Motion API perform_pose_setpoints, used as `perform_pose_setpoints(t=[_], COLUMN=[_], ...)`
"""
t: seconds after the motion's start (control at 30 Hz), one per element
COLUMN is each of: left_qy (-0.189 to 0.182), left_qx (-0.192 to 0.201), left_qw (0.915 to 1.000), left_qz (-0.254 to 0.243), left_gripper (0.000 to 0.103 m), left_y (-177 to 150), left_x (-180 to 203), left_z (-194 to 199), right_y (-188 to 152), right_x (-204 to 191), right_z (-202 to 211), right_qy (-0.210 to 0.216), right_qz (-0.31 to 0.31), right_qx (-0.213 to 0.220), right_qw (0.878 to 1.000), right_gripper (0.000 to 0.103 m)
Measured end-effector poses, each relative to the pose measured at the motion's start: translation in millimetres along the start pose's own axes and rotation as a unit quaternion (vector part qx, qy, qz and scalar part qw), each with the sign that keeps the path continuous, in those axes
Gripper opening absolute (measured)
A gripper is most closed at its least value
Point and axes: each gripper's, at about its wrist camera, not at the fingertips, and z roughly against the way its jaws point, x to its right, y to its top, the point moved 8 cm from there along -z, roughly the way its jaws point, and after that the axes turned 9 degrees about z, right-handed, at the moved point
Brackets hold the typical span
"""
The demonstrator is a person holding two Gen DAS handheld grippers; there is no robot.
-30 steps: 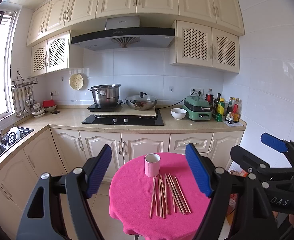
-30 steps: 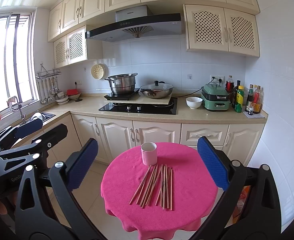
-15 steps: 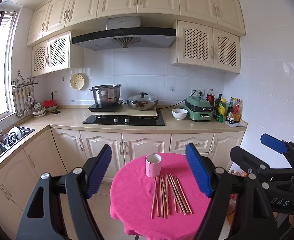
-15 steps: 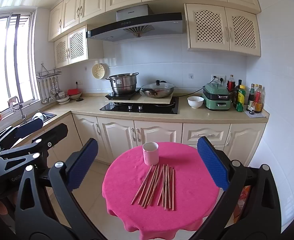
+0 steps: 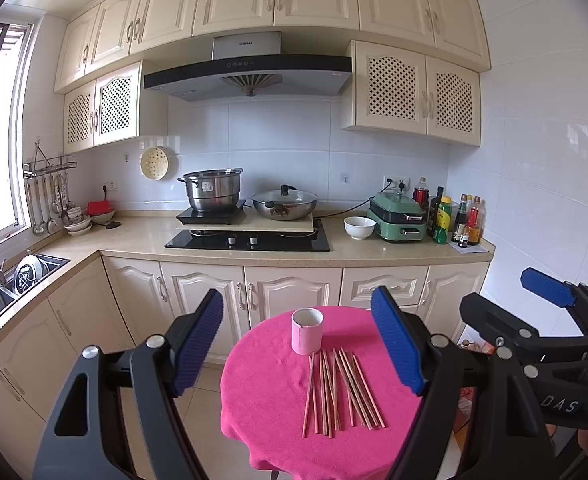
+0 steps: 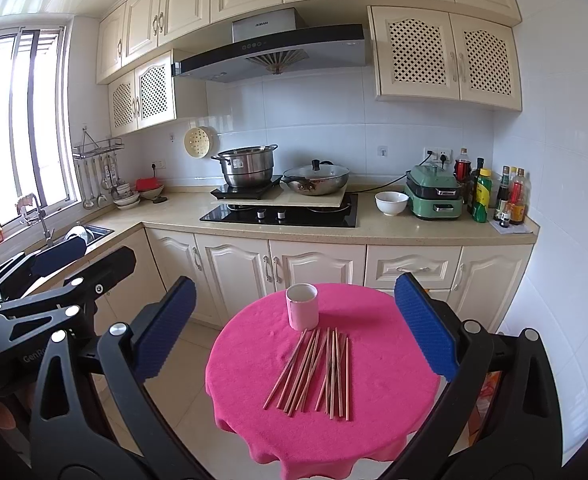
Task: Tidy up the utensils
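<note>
The left tongs [image 5: 297, 340] stood wide apart, their blue ribbed pads [image 5: 198, 342] spread to either side of the view and gripping nothing. The right tongs [image 6: 294, 328] were equally wide and empty, with their blue pads [image 6: 425, 326] well clear of everything below. Each pair showed at the edge of the other's camera: the right tongs at the far right of the left wrist view, the left tongs at the lower left of the right wrist view. Both hung above and short of the round tabletop [image 5: 262, 412], which was draped in a bright pink cloth [image 6: 393, 408].

On that cloth lay the chopsticks [image 5: 339, 390], a loose bundle of thin wooden sticks lying flat and fanned out, some crossing one another, with their far ends near the pink cup [image 5: 306, 331]. The cup stood upright toward the back of the tabletop, just beyond the chopsticks, its white inside visible and nothing showing above its rim. In the right wrist view the chopsticks [image 6: 313, 368] split roughly into a slanting group on the left and a straighter group on the right, the nearest stick tips just beside the base of the cup [image 6: 302, 306].

Behind the tabletop ran cream kitchen cabinets with a beige counter [image 5: 142, 236]. On it sat a steel pot [image 5: 210, 190], a lidded wok [image 5: 285, 203], a white bowl [image 5: 359, 227], a green electric cooker [image 5: 397, 218] and several bottles [image 5: 449, 216]. A sink [image 5: 18, 280] lay at the left under the window.
</note>
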Motion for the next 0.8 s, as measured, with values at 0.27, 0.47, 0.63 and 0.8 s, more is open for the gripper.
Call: perform_pose_setpoints(t=[0.27, 0.47, 0.63, 0.8], left_qy=[0.000, 0.000, 0.000, 0.000], left_qx=[0.000, -0.001, -0.002, -0.002], left_qw=[1.0000, 1.0000, 1.0000, 1.0000], left_qz=[0.000, 0.000, 0.000, 0.000], left_gripper=[0.075, 0.075, 0.075, 0.075], left_y=[-0.8, -1.0, -2.7, -2.5], left_x=[0.6, -1.1, -5.8, -6.0], left_z=[-0.4, -0.8, -1.6, -1.6], right_y=[-0.5, -6.3, -8.6, -8.9], right_x=[0.7, 5.0, 5.0, 4.7], right_z=[0.0, -1.8, -2.3, -2.2], right_qy=[0.001, 0.003, 0.003, 0.003], right_qz=[-0.001, -0.004, -0.005, -0.006], right_qx=[-0.001, -0.002, -0.003, -0.003], right_qw=[1.000, 1.000, 1.000, 1.000], right_gripper=[0.097, 0.097, 0.097, 0.097])
